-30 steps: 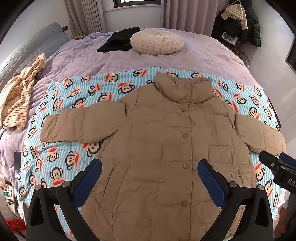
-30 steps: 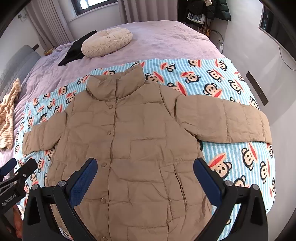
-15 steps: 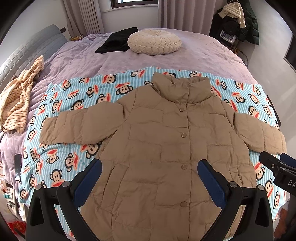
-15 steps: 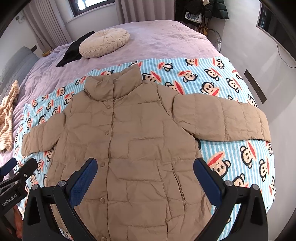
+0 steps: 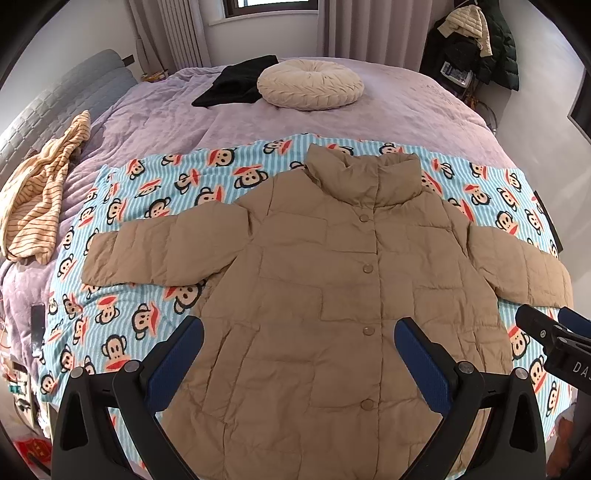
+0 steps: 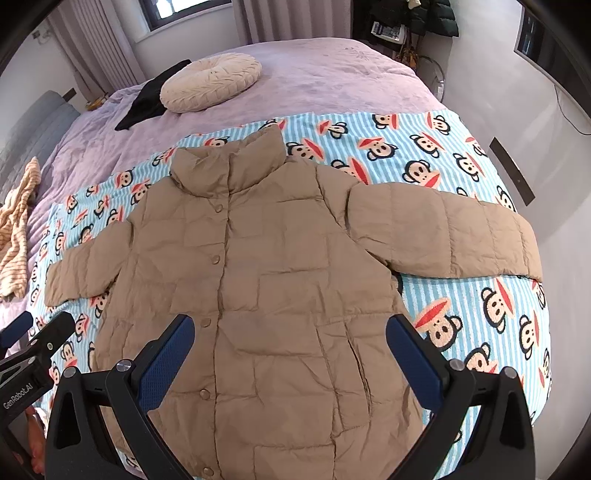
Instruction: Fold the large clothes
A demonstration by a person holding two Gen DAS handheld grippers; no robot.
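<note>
— Jacket [image 5: 325, 295] where?
— Flat on the blanket [image 5: 147, 310], collar away, sleeves out sideways. Both grippers, left [image 5: 299, 365] and right [image 6: 290, 354], gape wide above its hem.
— Differences?
— Right view alone shows a wall screen [image 6: 532, 33].

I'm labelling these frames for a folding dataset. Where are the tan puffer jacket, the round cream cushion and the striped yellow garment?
tan puffer jacket [image 5: 343, 291]: left wrist view, chest panel by the buttons.
round cream cushion [image 6: 210, 83]: right wrist view, its pleated top.
striped yellow garment [image 5: 37, 199]: left wrist view, middle of the crumpled heap.
</note>
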